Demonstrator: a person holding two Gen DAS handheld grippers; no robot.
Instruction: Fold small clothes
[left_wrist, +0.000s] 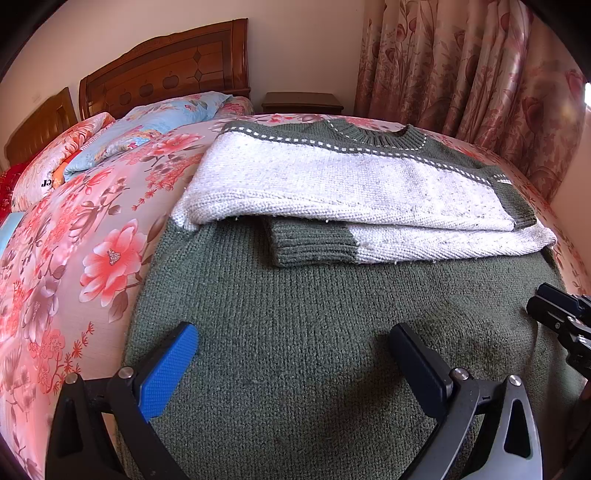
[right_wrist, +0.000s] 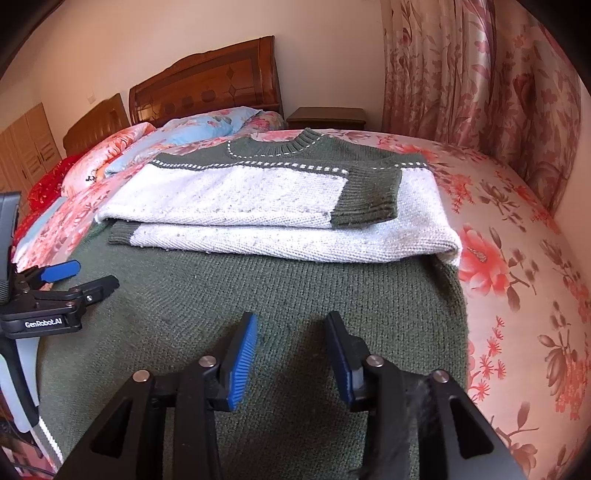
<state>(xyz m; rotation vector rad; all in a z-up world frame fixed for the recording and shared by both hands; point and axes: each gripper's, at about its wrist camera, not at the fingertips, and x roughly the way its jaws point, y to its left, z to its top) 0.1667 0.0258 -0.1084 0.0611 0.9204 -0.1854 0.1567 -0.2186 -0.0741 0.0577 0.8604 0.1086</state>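
A green and white knit sweater (left_wrist: 314, 332) lies flat on the bed, its two sleeves (left_wrist: 354, 184) folded across the chest. It also shows in the right wrist view (right_wrist: 295, 295) with sleeves (right_wrist: 258, 199) crossed. My left gripper (left_wrist: 295, 343) is open, hovering over the green lower part near the hem, holding nothing. My right gripper (right_wrist: 291, 332) is open over the same green part, to the right, also empty. The left gripper shows at the left edge of the right wrist view (right_wrist: 83, 277); the right gripper shows at the right edge of the left wrist view (left_wrist: 554, 306).
The bed has a pink floral sheet (left_wrist: 74, 258) (right_wrist: 517, 258). Pillows and a folded blue quilt (left_wrist: 155, 125) lie by the wooden headboard (left_wrist: 166, 70). A nightstand (left_wrist: 303, 101) and floral curtains (left_wrist: 480, 74) stand beyond the far bed edge.
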